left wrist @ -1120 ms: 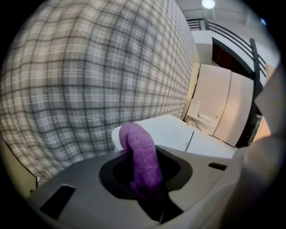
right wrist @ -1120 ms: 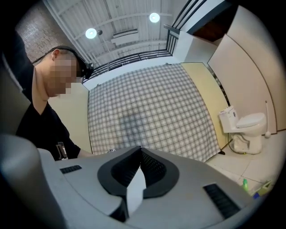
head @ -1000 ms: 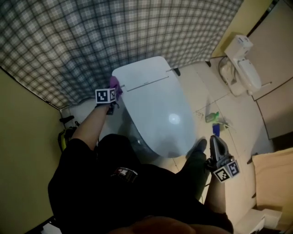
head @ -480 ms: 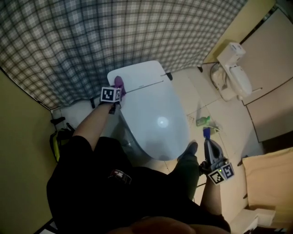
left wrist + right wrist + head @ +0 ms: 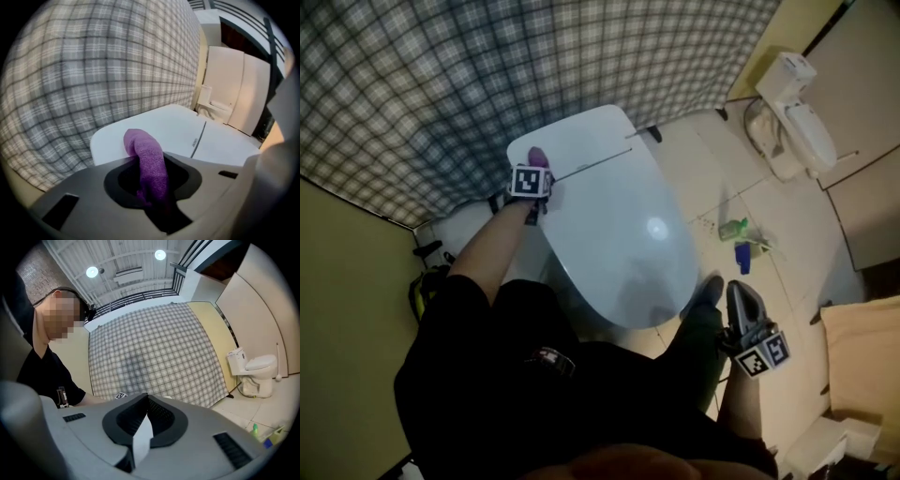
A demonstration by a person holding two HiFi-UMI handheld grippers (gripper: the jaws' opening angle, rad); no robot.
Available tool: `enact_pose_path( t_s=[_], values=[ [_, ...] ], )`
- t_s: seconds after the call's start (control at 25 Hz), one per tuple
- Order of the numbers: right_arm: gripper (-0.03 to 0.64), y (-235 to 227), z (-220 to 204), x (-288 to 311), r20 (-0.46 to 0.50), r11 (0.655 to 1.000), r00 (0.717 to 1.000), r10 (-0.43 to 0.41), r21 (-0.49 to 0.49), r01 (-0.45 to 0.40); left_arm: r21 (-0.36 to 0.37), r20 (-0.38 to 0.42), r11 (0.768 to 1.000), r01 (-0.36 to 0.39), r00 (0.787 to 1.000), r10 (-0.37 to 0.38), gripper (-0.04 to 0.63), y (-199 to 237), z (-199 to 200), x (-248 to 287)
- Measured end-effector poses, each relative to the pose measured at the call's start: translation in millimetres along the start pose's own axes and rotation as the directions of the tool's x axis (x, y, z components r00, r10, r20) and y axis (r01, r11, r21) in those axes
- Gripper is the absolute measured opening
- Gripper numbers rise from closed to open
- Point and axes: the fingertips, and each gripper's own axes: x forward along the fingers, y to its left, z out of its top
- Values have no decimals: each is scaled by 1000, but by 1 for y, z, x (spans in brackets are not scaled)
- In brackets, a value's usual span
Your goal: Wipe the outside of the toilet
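Note:
The white toilet has its lid down and stands in front of a plaid curtain. My left gripper is at the toilet's rear left corner, shut on a purple cloth. In the left gripper view the cloth sticks out past the jaws of that gripper and rests against the toilet's flat back top. My right gripper hangs by the person's right side, away from the toilet and pointing up. Its jaws are together, with only a thin white sliver showing between them.
A second toilet stands at the far right wall. A green bottle and a blue item lie on the tiled floor right of the toilet. A yellow object sits at its left, and a cardboard box stands at the lower right.
My left gripper has slid the purple cloth slightly further back along the toilet's rear left edge. The right gripper has stayed by the person's side.

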Motion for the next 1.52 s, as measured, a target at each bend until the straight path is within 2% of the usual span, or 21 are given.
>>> enact_pose_path(
  t_s=[0.08,0.2,0.28,0.4,0.56,0.64,0.72,0.8,0.88,0.96,1.08,1.16,1.28,1.36,1.44,1.52],
  values=[
    [3,-11,-2,-1,4,1000,1000,-5,15,5,30,6,999,44,999,-44,91,-20,24,19],
    [3,-32,-6,-10,6,999,999,-36,40,35,35,17,996,85,996,-86,91,-58,57,58],
    [3,-48,-11,-24,3,996,997,-74,56,73,38,4,997,71,997,-72,91,-84,73,83],
    [3,-82,-17,-48,-1,988,991,-134,81,133,60,-23,998,-8,1000,9,89,-118,96,115],
    [3,-121,-30,-71,-10,974,982,-187,127,187,75,-50,997,22,999,-18,91,-171,117,153],
    [3,-133,-37,-78,-16,970,980,-201,140,201,93,-16,993,71,997,-70,89,-195,134,168],
    [3,-140,-40,-81,-19,967,978,-207,146,207,97,28,981,167,985,-170,89,-226,148,178],
    [3,-140,-40,-82,-13,968,979,-205,148,205,93,19,971,220,975,-223,91,-241,143,176],
    [3,-135,-35,-85,0,969,979,-202,143,200,71,1,976,207,978,-208,91,-232,130,163],
    [3,-128,-30,-89,14,971,980,-199,138,195,53,28,982,180,983,-181,91,-216,121,141],
    [3,-106,-19,-86,31,979,984,-173,115,168,60,53,993,103,993,-106,91,-171,99,96],
    [3,-85,-9,-76,49,987,989,-141,88,136,44,60,996,82,995,-85,91,-135,79,59],
    [3,-44,2,-58,68,995,994,-89,53,86,16,49,999,41,998,-42,91,-77,32,0],
    [3,-19,10,-43,76,999,996,-44,21,42,-36,43,999,16,999,-15,91,-44,-2,-34],
    [3,5,15,-29,80,1000,997,-4,-5,4,-91,26,996,5,1000,-2,89,-23,-37,-57],
    [3,27,16,-19,82,999,996,26,-22,-24,-103,-3,995,4,1000,-4,89,-18,-70,-72]
  ],
)
